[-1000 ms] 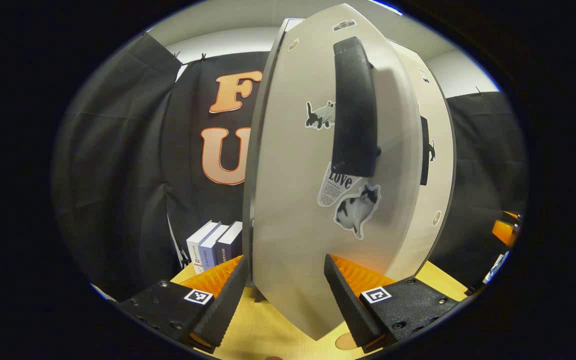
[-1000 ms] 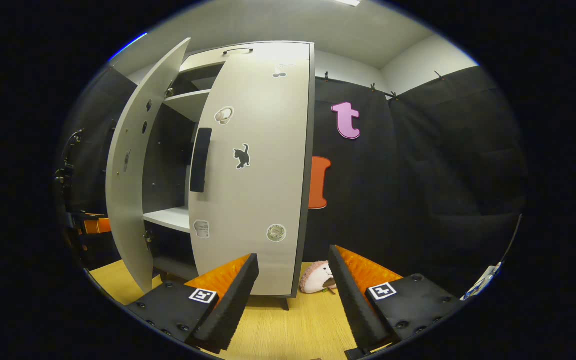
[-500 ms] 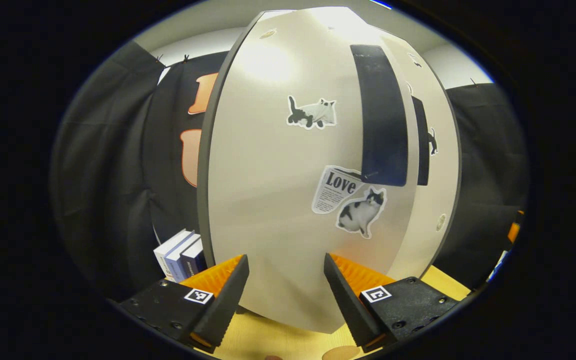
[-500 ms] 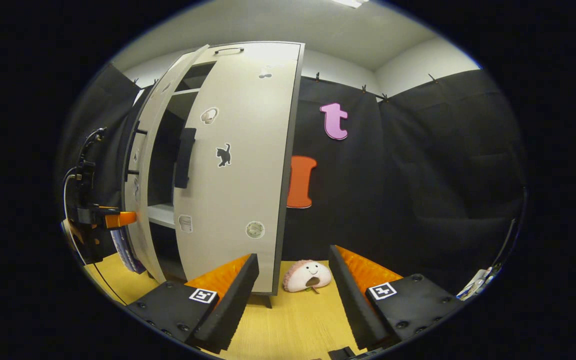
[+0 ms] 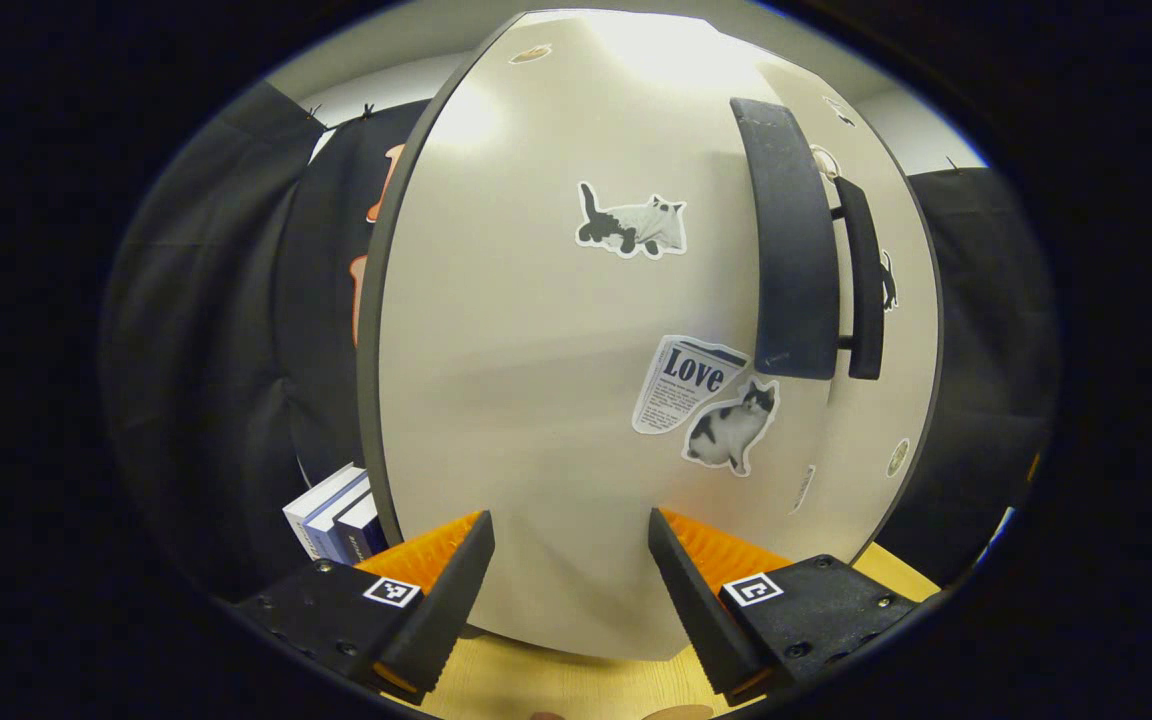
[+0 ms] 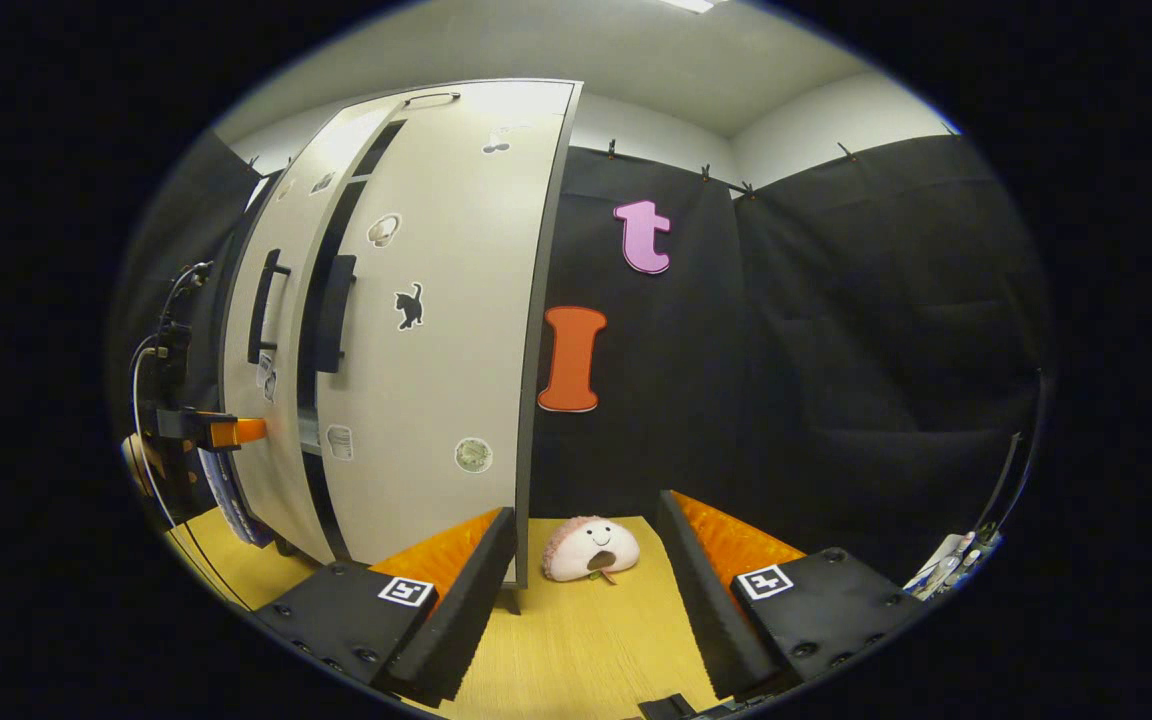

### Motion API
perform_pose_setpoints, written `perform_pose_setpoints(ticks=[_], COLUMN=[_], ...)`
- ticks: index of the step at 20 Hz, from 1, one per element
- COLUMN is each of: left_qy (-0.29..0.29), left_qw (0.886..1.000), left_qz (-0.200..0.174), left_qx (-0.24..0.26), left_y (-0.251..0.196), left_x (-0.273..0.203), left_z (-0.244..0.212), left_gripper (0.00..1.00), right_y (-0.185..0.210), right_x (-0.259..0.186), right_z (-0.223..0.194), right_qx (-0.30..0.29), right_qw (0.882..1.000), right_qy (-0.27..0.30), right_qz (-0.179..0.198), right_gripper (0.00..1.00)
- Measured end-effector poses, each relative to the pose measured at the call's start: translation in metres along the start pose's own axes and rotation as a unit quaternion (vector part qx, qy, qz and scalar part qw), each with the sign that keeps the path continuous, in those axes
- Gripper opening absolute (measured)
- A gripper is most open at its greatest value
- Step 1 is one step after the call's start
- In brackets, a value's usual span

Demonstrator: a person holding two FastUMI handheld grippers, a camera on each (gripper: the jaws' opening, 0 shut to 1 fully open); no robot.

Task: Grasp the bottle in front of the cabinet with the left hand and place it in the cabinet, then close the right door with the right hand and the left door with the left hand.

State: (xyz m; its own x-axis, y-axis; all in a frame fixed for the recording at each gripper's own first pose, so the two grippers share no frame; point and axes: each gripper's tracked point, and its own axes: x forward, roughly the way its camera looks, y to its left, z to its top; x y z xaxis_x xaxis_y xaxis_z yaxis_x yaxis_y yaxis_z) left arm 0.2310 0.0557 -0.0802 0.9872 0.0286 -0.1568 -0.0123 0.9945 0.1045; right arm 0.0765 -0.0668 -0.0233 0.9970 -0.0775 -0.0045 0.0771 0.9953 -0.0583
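Facing the cabinet's left door (image 5: 536, 330) almost square-on, left gripper (image 5: 568, 580) sits right up at the panel, jaws spread, nothing between them. Can't tell from the left gripper view whether the fingertips actually touch the door. Left door handle (image 5: 791, 240) is a dark vertical bar near the door's right edge; right door handle (image 5: 866, 280) just past it. Cat stickers on the panel. Stack of books (image 5: 331, 505) on the table (image 5: 546, 690), left of the cabinet.

Right gripper view: right gripper (image 6: 586, 575) is back from the cabinet (image 6: 406, 330), jaws spread, empty, hovering over the wooden table. Right door (image 6: 436, 330) looks near shut; left door is nearly closed too, with a narrow dark gap between the two. Left gripper visible at far left, up against the left door's face. Bottle can't be seen; doors cover the interior. Small plush toy (image 6: 591, 548) on the table beside the cabinet's right corner, between the right gripper's fingers in the view but well ahead of them.
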Motion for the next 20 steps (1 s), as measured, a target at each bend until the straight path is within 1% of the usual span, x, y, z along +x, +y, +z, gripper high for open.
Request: perform_pose_setpoints(ticks=[5,6,7,9,11,15,20], left_qy=[0.016,0.018,0.013,0.003,0.004,0.003,-0.019], left_qw=[1.0,1.0,1.0,1.0,1.0,0.999,1.0], left_qz=[0.002,0.008,0.014,0.009,-0.004,-0.011,-0.011], left_qx=[-0.003,-0.007,-0.007,-0.006,-0.013,-0.033,-0.023], left_y=[0.0,0.002,0.004,0.002,0.0,0.009,0.033], left_x=[0.0,-0.002,-0.006,-0.018,-0.037,-0.078,-0.136], left_z=[-0.003,-0.001,0.005,0.017,0.027,0.05,0.081], left_gripper=[0.95,0.95,0.95,0.95,0.95,0.95,0.95], right_y=[0.005,0.006,0.008,0.01,0.013,0.018,0.027], right_x=[0.008,0.01,0.011,0.014,0.016,0.015,0.006], right_z=[0.002,0.003,0.005,0.008,0.012,0.027,0.039], right_qx=[0.006,0.008,0.009,0.008,0.007,0.0,0.02], right_qw=[1.0,1.0,1.0,1.0,1.0,1.0,0.999], right_qy=[0.009,0.01,0.011,0.016,0.02,0.015,0.018], right_qz=[0.007,0.009,0.011,0.014,0.019,0.025,0.041], right_gripper=[0.94,0.94,0.94,0.94,0.94,0.94,0.94])
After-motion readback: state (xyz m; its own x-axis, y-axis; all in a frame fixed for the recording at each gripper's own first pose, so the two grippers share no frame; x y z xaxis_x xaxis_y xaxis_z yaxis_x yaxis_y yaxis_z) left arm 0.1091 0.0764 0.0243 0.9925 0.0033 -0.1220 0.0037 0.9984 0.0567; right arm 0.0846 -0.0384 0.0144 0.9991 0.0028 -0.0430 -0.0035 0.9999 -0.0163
